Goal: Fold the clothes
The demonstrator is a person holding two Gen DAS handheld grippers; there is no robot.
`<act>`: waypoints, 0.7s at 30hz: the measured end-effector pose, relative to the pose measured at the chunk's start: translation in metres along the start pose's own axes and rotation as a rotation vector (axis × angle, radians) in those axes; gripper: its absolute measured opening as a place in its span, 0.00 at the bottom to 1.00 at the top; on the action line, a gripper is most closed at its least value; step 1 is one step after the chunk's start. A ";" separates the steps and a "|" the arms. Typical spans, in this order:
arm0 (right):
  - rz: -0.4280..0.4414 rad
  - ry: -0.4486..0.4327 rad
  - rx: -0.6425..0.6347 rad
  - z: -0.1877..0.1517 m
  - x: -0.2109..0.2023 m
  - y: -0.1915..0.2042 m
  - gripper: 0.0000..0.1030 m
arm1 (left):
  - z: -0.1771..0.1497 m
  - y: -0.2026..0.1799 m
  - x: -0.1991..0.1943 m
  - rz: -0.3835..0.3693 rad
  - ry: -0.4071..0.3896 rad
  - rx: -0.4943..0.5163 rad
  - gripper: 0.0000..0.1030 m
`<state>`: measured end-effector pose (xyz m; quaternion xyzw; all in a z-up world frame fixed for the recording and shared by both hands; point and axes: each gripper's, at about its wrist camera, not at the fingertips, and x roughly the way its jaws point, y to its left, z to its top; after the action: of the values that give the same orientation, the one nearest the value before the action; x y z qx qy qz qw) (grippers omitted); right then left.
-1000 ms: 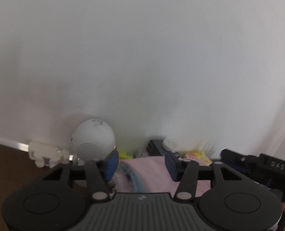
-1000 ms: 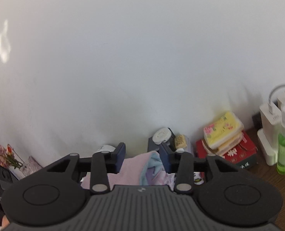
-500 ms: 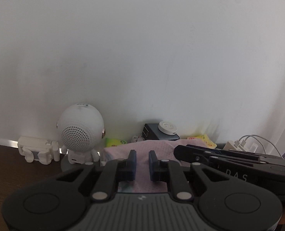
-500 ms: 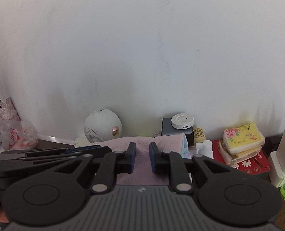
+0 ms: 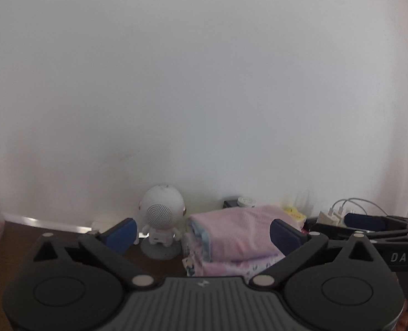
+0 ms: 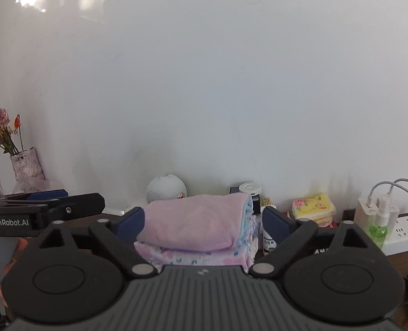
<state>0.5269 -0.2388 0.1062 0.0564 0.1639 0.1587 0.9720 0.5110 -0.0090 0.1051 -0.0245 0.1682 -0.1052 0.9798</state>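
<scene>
- Left wrist view: the left gripper (image 5: 202,230) is hovering low over the dark surface (image 5: 24,237), its fingers (image 5: 121,233) spreading wide and gripping nothing.
- The pink folded garment (image 5: 237,231) is lying on top of a floral folded garment (image 5: 231,266), making a neat stack near the wall, likely parked there to keep finished pieces out of the working area.
- A white robot-shaped speaker (image 5: 162,215) is standing just left of the stack; the right gripper (image 5: 375,222) is showing at the right edge.
- Right wrist view: the right gripper (image 6: 202,220) is facing the same stack, its fingers (image 6: 275,222) standing wide apart on either side of the pink folded garment (image 6: 195,224) without clearly touching it; I cannot tell whether they are brushing the cloth.
- The floral folded garment (image 6: 193,256) is sitting beneath it, edges roughly aligned, so the folding looks done for these two.
- A green spray bottle (image 6: 379,226) and a power strip (image 6: 405,227) are sitting well to the right.
</scene>
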 end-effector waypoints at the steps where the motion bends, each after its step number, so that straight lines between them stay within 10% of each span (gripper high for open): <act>1: -0.007 -0.003 -0.004 -0.005 -0.011 0.004 1.00 | -0.006 -0.002 -0.011 0.006 0.007 0.003 1.00; 21: -0.092 0.190 -0.006 -0.125 -0.230 0.079 1.00 | -0.146 -0.030 -0.261 -0.057 0.096 -0.103 1.00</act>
<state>0.2560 -0.2327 0.0702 0.0305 0.2574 0.1191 0.9584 0.2156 0.0156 0.0545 -0.0745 0.2196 -0.1253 0.9646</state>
